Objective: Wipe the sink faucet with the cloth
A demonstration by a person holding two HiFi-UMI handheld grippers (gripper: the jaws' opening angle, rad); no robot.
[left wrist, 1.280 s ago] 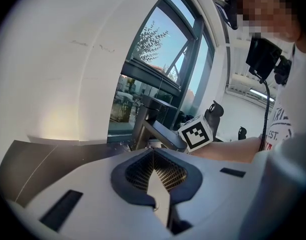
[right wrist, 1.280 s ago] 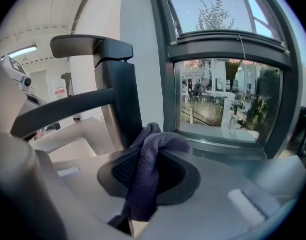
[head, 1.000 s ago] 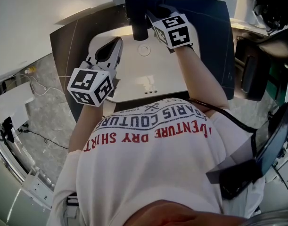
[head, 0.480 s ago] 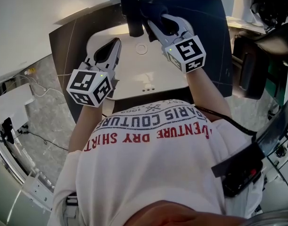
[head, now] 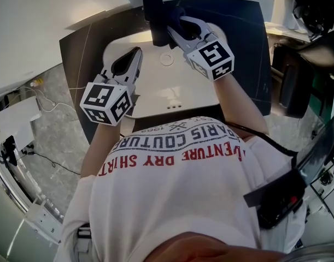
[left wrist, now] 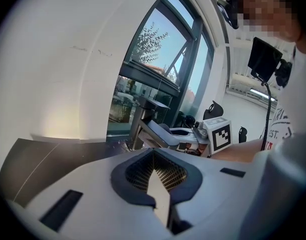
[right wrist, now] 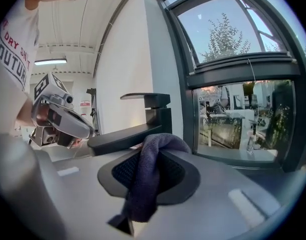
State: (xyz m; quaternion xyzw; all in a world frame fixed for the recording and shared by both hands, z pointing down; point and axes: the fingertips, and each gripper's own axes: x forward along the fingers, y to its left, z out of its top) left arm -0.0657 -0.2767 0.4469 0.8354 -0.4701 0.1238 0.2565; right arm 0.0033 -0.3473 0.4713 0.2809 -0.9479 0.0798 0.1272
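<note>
The dark faucet (head: pixel 153 14) stands at the far rim of the white sink (head: pixel 156 89); its spout (right wrist: pixel 127 133) reaches over the basin. My right gripper (head: pixel 172 26) is shut on a dark blue cloth (right wrist: pixel 148 171), which bulges from between the jaws right beside the spout and the faucet body (right wrist: pixel 155 115). Whether the cloth touches the spout, I cannot tell. My left gripper (head: pixel 136 51) hovers over the sink's left side, shut with nothing in it. In the left gripper view the faucet (left wrist: pixel 145 115) and the right gripper's marker cube (left wrist: pixel 220 134) lie beyond my left gripper (left wrist: pixel 154 155).
The sink sits in a dark countertop (head: pixel 79 53), with a round drain (head: pixel 167 59) in the basin. A window (right wrist: pixel 243 109) is behind the faucet and a white wall (left wrist: pixel 57 74) to the left. Dark equipment (head: pixel 295 75) stands at the right.
The right gripper with the cloth drew back from the faucet toward the person, then edged forward again to the spout. The left gripper barely moved.
</note>
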